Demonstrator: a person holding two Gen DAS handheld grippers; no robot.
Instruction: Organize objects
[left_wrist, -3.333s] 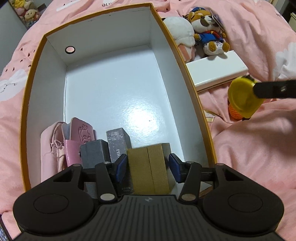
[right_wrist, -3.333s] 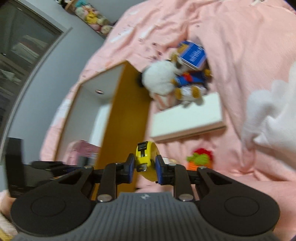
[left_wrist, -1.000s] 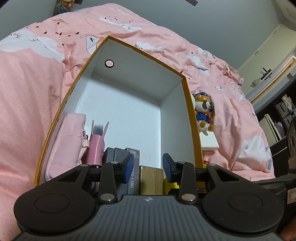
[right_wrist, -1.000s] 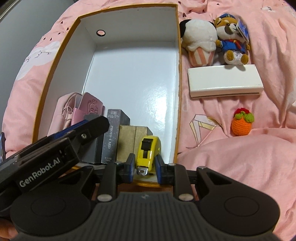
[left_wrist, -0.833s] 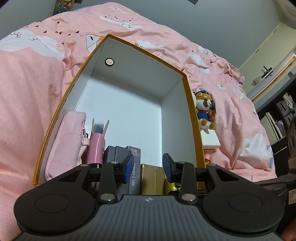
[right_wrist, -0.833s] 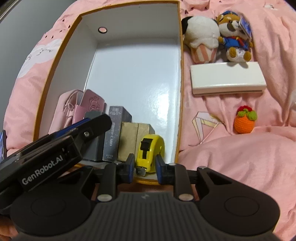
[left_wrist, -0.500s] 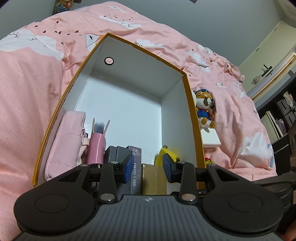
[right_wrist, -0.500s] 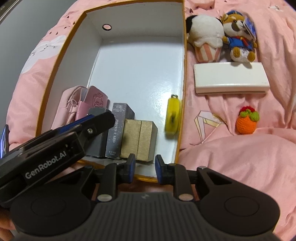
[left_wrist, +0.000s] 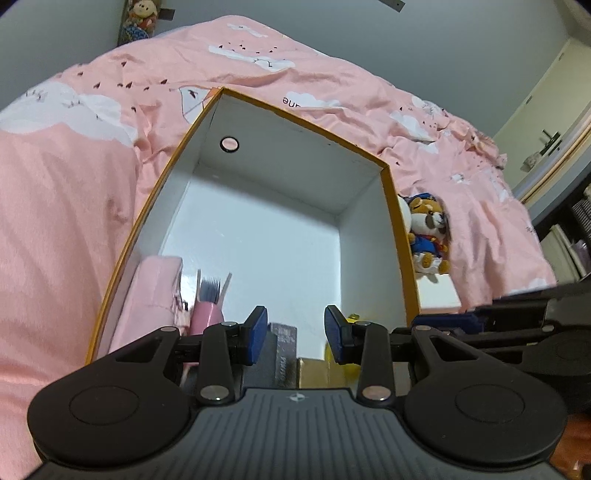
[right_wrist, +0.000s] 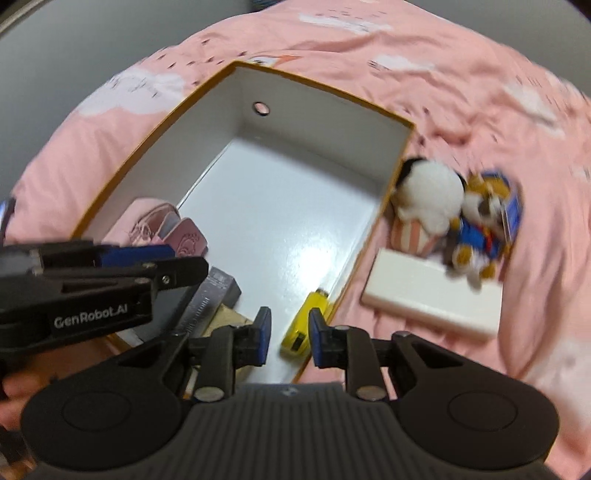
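A yellow tape measure (right_wrist: 306, 320) lies on the white floor of the orange-rimmed box (right_wrist: 325, 92), against its right wall near the front. My right gripper (right_wrist: 287, 334) is open and empty just above and in front of it. My left gripper (left_wrist: 295, 334) is open and empty over the box's near end (left_wrist: 306, 122), above a row of small boxes; a bit of the tape measure (left_wrist: 351, 317) shows by its right finger. A pink pouch (left_wrist: 147, 299) and a pink cup of tools (left_wrist: 208, 299) stand at the box's left.
Outside the box on the pink bedding lie a white flat box (right_wrist: 432, 299), a white plush (right_wrist: 424, 199) and a bear plush in blue (right_wrist: 484, 225). A dark card box (right_wrist: 218, 291) and a gold box (right_wrist: 229, 317) stand inside the front.
My right gripper opened and let the tape measure go into the box, then pulled back and tilted. The tape measure slid to the right wall. My left gripper barely moved.
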